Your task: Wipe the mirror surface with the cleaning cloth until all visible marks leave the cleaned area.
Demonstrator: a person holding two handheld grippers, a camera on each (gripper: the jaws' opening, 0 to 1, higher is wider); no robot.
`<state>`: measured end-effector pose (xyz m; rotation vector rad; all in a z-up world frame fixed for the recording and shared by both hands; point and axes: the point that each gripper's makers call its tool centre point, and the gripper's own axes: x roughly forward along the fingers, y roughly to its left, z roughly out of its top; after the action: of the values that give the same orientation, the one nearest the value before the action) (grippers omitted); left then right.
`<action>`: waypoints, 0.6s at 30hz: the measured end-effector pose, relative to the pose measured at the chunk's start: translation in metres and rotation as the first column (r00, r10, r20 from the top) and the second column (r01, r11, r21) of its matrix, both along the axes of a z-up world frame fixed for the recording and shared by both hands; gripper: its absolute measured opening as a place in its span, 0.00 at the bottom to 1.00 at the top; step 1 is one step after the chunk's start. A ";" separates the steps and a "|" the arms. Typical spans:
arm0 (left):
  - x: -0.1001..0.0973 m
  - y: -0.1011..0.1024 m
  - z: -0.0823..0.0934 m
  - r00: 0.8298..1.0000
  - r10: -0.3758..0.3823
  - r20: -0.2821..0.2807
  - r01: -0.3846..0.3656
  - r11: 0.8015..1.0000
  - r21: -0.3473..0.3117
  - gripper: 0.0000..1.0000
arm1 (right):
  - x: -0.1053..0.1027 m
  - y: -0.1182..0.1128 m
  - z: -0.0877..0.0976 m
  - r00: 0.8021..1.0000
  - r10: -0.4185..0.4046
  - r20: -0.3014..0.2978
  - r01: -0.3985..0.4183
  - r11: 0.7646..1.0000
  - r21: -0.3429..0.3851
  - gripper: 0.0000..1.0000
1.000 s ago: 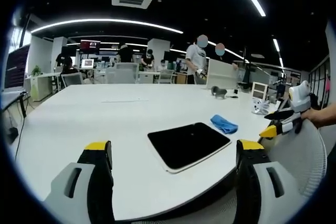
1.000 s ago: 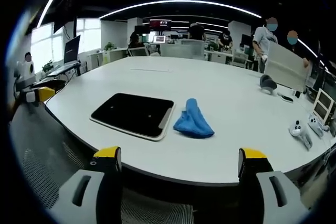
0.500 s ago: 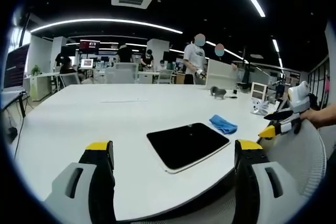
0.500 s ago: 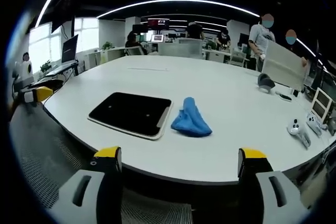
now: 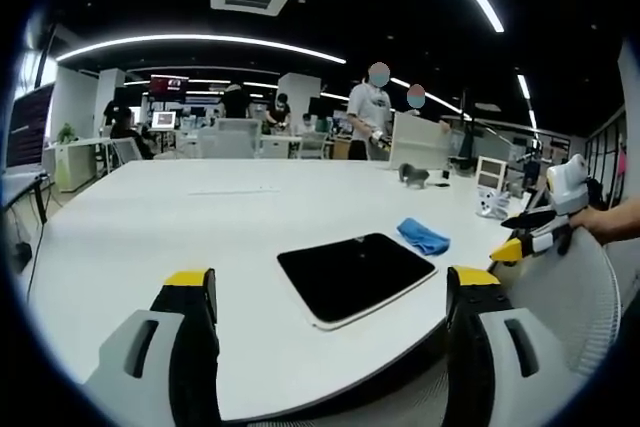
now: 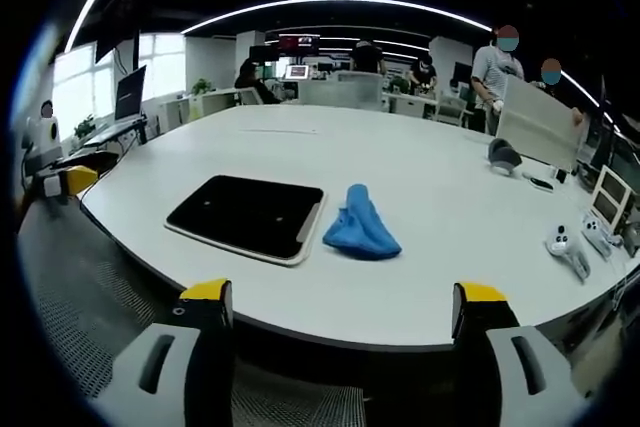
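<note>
A dark rectangular mirror [image 5: 356, 274] [image 6: 245, 216] with a pale frame lies flat near the edge of the big white table [image 5: 200, 227] [image 6: 430, 207]. A crumpled blue cloth [image 5: 423, 236] [image 6: 361, 228] rests on the table just beside the mirror. My left gripper [image 5: 330, 297] hangs open short of the table edge, with nothing between its jaws. My right gripper [image 6: 335, 297] is open too, off the table edge and in front of the cloth. The right gripper [image 5: 532, 237] also appears at the right of the left gripper view, and the left one [image 6: 62, 179] at the left of the right gripper view.
White game controllers [image 6: 570, 252] and a small white box [image 5: 494, 174] lie on the table's far side. A dark grey object [image 6: 503, 155] sits further back. Two people [image 5: 375, 117] carry a large panel [image 6: 540, 125] behind the table. Desks and monitors line the background.
Both views have drifted slightly; the mirror and cloth lie where they were. Both grippers stay open.
</note>
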<state>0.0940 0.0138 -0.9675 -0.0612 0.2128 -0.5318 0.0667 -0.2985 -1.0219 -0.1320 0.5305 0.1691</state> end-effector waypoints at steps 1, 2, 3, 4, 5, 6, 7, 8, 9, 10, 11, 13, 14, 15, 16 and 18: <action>0.000 0.000 0.000 1.000 -0.001 -0.001 0.001 1.000 0.000 0.94 | 0.000 0.000 0.001 1.000 0.002 0.005 -0.002 1.000 -0.003 0.90; 0.000 0.000 -0.001 1.000 -0.002 -0.004 0.002 1.000 0.001 0.93 | 0.001 0.000 0.003 1.000 0.005 0.019 -0.004 1.000 -0.009 0.90; 0.000 0.000 -0.001 1.000 -0.002 -0.008 0.002 1.000 0.003 0.93 | 0.002 0.001 0.006 0.999 0.008 0.039 -0.008 1.000 -0.009 0.90; 0.000 0.000 -0.001 1.000 -0.001 -0.009 0.001 1.000 0.003 0.93 | 0.002 0.001 0.006 0.999 0.009 0.040 -0.009 1.000 -0.003 0.90; 0.000 0.000 -0.001 1.000 -0.001 -0.009 0.001 1.000 0.003 0.93 | 0.002 0.002 0.006 0.999 0.010 0.036 -0.010 1.000 -0.001 0.90; 0.000 0.000 -0.001 1.000 -0.001 -0.009 0.001 1.000 0.003 0.93 | 0.002 0.002 0.005 0.999 0.012 0.033 -0.012 1.000 -0.003 0.90; 0.000 0.000 -0.001 1.000 -0.001 -0.009 0.001 1.000 0.002 0.93 | 0.002 0.002 0.005 0.999 0.012 0.033 -0.012 1.000 -0.004 0.90; 0.000 0.000 -0.001 1.000 -0.001 -0.009 0.001 1.000 0.002 0.93 | 0.002 0.003 0.005 0.999 0.016 0.033 -0.016 1.000 0.001 0.90; 0.000 0.000 -0.001 1.000 0.000 -0.008 0.000 1.000 0.002 0.93 | 0.002 0.003 0.005 0.999 0.017 0.033 -0.017 1.000 0.002 0.90; 0.000 0.000 -0.001 1.000 0.001 -0.008 -0.001 1.000 0.001 0.93 | 0.002 0.004 0.005 0.999 0.020 0.033 -0.020 1.000 0.004 0.90; 0.000 0.001 -0.001 1.000 0.002 -0.008 -0.002 1.000 0.001 0.93 | 0.001 0.004 0.006 0.999 0.021 0.034 -0.021 1.000 0.004 0.89; 0.000 0.000 -0.001 1.000 0.001 -0.006 -0.001 1.000 0.001 0.93 | 0.002 0.004 0.006 0.999 0.021 0.036 -0.021 1.000 0.007 0.89; 0.000 0.000 -0.001 1.000 0.000 -0.007 0.000 1.000 0.001 0.93 | 0.002 0.004 0.006 0.999 0.021 0.037 -0.021 1.000 0.009 0.89; 0.000 0.000 -0.001 1.000 0.001 -0.008 -0.001 1.000 0.001 0.93 | 0.002 0.004 0.006 0.999 0.021 0.039 -0.021 1.000 0.009 0.89; 0.000 0.000 -0.001 1.000 0.000 -0.008 0.000 1.000 0.001 0.93 | 0.002 0.005 0.007 0.999 0.021 0.040 -0.022 1.000 0.011 0.89; 0.000 0.000 -0.001 1.000 0.000 -0.006 0.000 1.000 0.000 0.93 | 0.002 0.005 0.007 0.999 0.022 0.042 -0.023 1.000 0.012 0.88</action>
<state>0.0939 0.0142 -0.9684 -0.0628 0.2184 -0.5319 0.0691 -0.2939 -1.0153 -0.1288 0.4867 0.1911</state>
